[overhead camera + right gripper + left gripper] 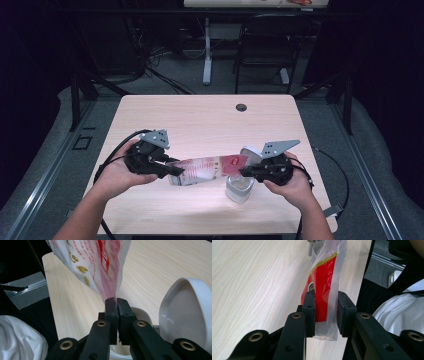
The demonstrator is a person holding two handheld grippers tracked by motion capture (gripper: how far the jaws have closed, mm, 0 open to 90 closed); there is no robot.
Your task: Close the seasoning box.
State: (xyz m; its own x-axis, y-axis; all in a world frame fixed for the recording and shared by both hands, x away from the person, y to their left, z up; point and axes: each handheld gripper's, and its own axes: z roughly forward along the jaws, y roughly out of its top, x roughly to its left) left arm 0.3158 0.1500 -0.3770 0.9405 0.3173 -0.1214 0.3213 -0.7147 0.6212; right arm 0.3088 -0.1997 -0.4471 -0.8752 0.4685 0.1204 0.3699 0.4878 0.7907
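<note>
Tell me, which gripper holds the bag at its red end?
The right gripper: its jaws pinch the red end of the bag, above the open container. The left gripper holds the clear end.

red/clear bag (210,169), white container (239,189), black grippers

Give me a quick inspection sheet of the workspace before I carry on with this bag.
Surface: light wooden table, grommet hole near the far edge.
Job's things: clear plastic bag with red print, stretched between both claws above the table; clear container beneath its right end, white flip lid open.
Clutter: nothing seen.
Grippers: left claw clamps one end of the bag; right claw is pinched tight on the other end.
Cables: black cables trail from each claw off the table's sides.
Surroundings: dark folding chair and a white table leg behind; grey floor.
</note>
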